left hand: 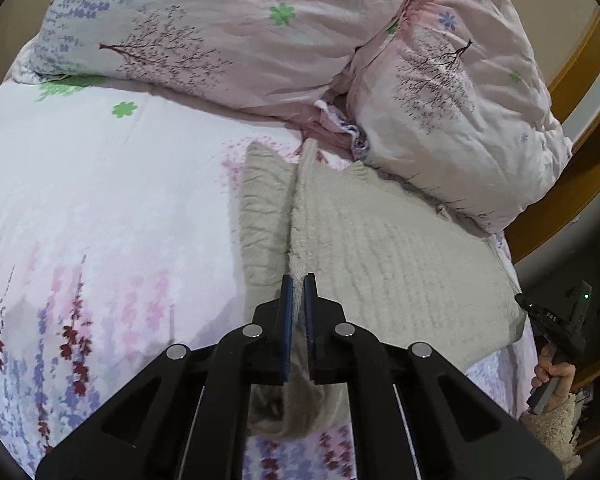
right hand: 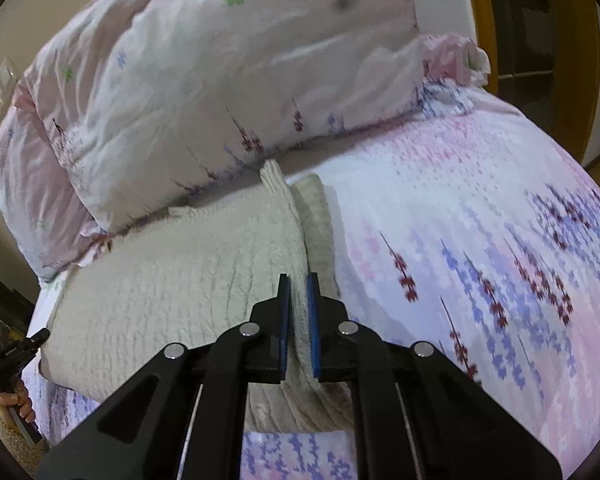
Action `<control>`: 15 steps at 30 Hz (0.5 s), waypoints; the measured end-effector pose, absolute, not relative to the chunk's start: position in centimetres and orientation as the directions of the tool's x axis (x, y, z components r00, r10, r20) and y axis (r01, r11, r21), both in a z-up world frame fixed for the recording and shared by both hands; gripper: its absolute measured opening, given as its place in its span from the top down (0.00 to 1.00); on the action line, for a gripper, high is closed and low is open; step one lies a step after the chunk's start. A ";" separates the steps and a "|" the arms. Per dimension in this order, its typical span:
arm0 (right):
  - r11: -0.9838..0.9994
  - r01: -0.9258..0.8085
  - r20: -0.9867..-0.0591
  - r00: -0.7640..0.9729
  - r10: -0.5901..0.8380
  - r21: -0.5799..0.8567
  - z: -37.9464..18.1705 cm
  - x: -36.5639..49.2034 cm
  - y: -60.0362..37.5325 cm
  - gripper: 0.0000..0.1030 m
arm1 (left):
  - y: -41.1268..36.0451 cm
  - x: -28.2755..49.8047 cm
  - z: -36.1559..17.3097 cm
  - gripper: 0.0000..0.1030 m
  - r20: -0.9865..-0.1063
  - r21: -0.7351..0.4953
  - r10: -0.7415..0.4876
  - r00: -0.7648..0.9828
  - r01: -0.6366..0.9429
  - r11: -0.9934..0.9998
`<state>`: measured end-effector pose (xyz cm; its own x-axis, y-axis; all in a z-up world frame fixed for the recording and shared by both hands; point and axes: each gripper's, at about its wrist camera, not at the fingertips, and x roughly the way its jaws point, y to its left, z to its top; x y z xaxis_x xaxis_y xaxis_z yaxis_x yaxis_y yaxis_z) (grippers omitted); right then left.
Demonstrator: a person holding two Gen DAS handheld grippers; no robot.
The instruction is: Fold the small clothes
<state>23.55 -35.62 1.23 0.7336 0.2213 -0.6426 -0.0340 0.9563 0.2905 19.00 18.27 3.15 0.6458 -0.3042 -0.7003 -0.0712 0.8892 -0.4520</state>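
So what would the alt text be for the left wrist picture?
The left gripper is shut on a raised fold of a beige knitted garment lying on a floral bedsheet. A pink floral duvet is heaped behind it, and at the right edge a hand holds the other gripper.

Left gripper point(left hand: 299, 280): pitched downward, jaws drawn close, blue pads point(left hand: 287, 320) pressing a raised fold of cloth between them. Right gripper point(right hand: 299, 282): same downward pitch, jaws likewise closed on a pinched ridge of fabric. A bare hand point(left hand: 550, 380) with a fleecy cuff grips the right unit's handle. The other hand point(right hand: 18, 402) holds the left unit's handle, fingers wrapped round.
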 end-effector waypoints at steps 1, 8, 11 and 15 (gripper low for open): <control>0.959 -0.027 -0.650 0.730 0.211 0.281 1.1 23.5 -35.5 0.92 | 18.5 18.9 3.1 0.95 -0.701 -0.456 -0.305 0.645 -0.077 0.887; 0.985 0.000 -0.690 0.713 0.122 0.174 0.2 24.6 -34.1 0.91 | 18.2 19.0 2.6 0.95 -0.702 -0.450 -0.301 0.646 -0.074 0.890; 0.991 0.001 -0.688 0.720 0.091 0.133 0.8 24.5 -33.5 0.74 | 18.2 18.6 3.2 0.95 -0.685 -0.454 -0.306 0.661 -0.058 0.889; 0.995 -0.037 -0.628 0.773 0.086 0.091 2.6 23.5 -32.2 0.62 | 17.4 18.2 4.8 0.88 -0.657 -0.433 -0.287 0.698 -0.037 0.901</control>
